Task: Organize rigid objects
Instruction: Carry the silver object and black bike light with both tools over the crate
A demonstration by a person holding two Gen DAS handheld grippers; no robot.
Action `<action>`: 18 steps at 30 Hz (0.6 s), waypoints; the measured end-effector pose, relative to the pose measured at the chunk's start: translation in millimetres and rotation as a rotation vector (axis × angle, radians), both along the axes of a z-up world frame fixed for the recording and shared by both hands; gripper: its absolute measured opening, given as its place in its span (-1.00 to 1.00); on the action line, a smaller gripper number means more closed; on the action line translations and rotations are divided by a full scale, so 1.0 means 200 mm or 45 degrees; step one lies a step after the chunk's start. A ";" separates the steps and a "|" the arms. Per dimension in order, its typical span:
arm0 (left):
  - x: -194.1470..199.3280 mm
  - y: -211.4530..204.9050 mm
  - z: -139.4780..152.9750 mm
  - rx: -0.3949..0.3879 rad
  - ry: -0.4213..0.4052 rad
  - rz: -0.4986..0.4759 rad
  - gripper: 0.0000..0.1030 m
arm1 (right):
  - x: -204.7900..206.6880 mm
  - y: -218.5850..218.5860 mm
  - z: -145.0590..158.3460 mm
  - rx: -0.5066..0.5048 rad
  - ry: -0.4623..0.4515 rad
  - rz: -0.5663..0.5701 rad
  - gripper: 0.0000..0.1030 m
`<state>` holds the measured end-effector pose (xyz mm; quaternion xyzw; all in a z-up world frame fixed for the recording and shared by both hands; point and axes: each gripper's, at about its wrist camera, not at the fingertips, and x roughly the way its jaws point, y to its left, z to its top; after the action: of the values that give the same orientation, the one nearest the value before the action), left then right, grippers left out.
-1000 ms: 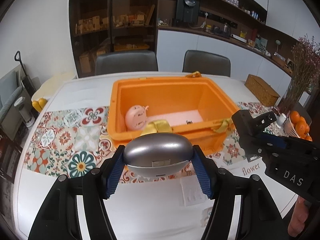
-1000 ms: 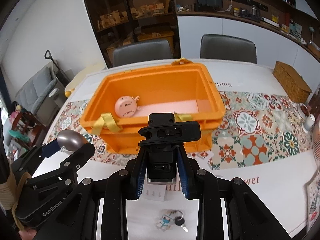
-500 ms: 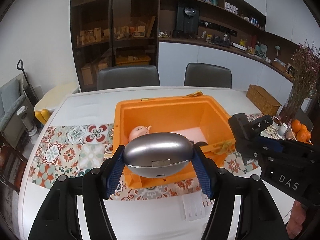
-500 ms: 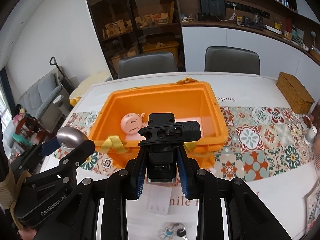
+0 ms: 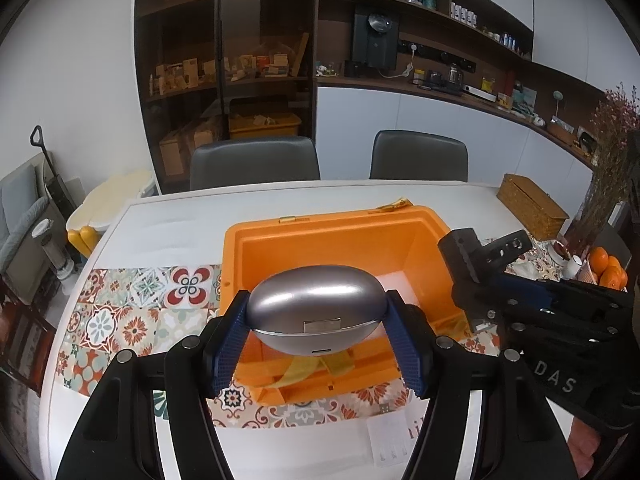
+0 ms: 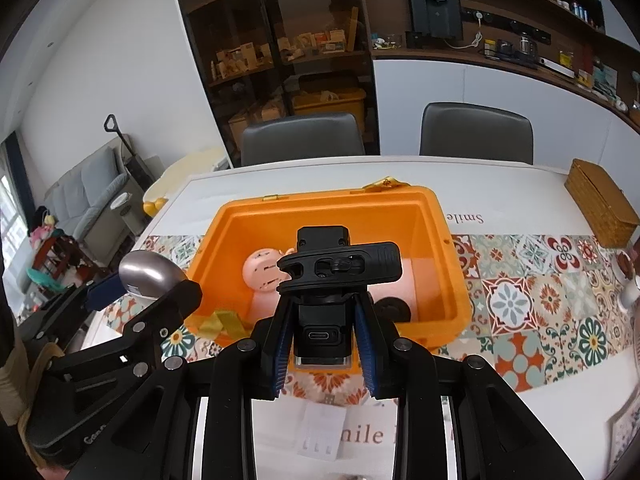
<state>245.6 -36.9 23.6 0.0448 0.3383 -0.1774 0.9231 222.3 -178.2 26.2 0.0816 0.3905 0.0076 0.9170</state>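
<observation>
My left gripper (image 5: pixel 316 328) is shut on a silver egg-shaped case (image 5: pixel 316 308), held over the near edge of the open orange bin (image 5: pixel 320 232). In the right wrist view the same case (image 6: pixel 150 274) shows at the left, over the bin's near left corner. My right gripper (image 6: pixel 322 334) is shut on a black camera-like device (image 6: pixel 338 270), held above the bin's (image 6: pixel 456 280) near wall. Inside the bin lie a pink round toy (image 6: pixel 262 276) and a small black round object (image 6: pixel 394 308). The right gripper with its device (image 5: pixel 486 254) stands at the bin's right side in the left wrist view.
The white table (image 6: pixel 500 408) carries a patterned tile runner (image 6: pixel 532 300), a white card (image 6: pixel 320 432) near the front edge, a wicker box (image 6: pixel 604 210) at the far right, and oranges (image 5: pixel 608 268) by a vase of dried flowers (image 5: pixel 604 176). Two grey chairs (image 5: pixel 256 164) stand behind the table.
Both grippers have risen and moved forward toward the bin with their objects still held. The bin now sits lower and closer under the fingers, and the keys at the front edge have dropped out of view.
</observation>
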 end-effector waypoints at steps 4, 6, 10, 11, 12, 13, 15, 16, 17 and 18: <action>0.06 -0.01 -0.01 -0.002 0.027 -0.001 0.26 | 0.06 0.00 -0.01 0.007 0.016 0.001 -0.42; 0.10 -0.02 -0.02 0.009 0.044 0.004 0.26 | 0.10 -0.01 -0.02 0.007 0.024 -0.002 -0.42; 0.15 -0.03 -0.06 0.019 0.090 0.003 0.27 | 0.16 -0.02 -0.03 -0.001 0.044 -0.002 -0.42; 0.17 -0.04 -0.07 0.024 0.102 0.004 0.26 | 0.18 -0.01 -0.04 0.000 0.046 -0.002 -0.42; 0.19 -0.04 -0.08 0.030 0.112 0.008 0.26 | 0.19 -0.02 -0.04 0.000 0.047 -0.003 -0.42; 0.20 -0.04 -0.09 0.034 0.119 0.009 0.26 | 0.20 -0.01 -0.05 -0.003 0.053 -0.004 -0.42; 0.23 -0.05 -0.12 0.046 0.143 0.006 0.26 | 0.23 -0.01 -0.06 -0.004 0.064 -0.001 -0.42; 0.25 -0.06 -0.13 0.058 0.154 0.008 0.26 | 0.24 -0.01 -0.08 -0.006 0.078 0.000 -0.42; 0.26 -0.06 -0.14 0.067 0.160 0.008 0.26 | 0.26 -0.01 -0.09 -0.006 0.092 -0.001 -0.42; 0.27 -0.07 -0.15 0.073 0.166 0.007 0.26 | 0.27 -0.01 -0.10 -0.002 0.103 0.000 -0.42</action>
<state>299.5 -50.0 -6.8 0.0587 0.4030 -0.1678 0.8978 275.4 -180.4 6.7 0.0813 0.4274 0.0040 0.9004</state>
